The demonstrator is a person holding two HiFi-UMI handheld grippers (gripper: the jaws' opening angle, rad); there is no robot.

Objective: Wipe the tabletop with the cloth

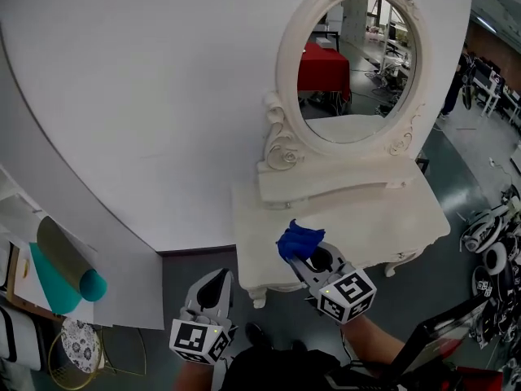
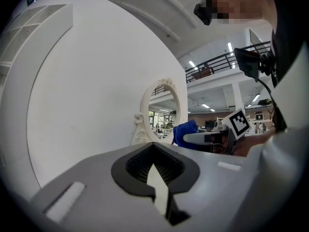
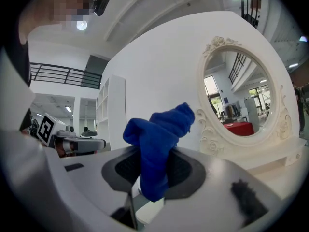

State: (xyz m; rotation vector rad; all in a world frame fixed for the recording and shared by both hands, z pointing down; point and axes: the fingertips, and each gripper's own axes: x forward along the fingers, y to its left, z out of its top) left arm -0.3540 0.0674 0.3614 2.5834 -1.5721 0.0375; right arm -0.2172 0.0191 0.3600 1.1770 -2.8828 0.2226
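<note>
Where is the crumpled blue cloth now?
Head view, lower centre: the blue cloth is clamped in the right gripper, over the front left of the white dressing table.

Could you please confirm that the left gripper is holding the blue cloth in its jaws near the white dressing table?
Not quite: the right gripper holds the blue cloth, not the left. The right gripper view shows the cloth pinched between its jaws. The left gripper holds nothing. The rest stands: the cloth is near the white dressing table.
</note>
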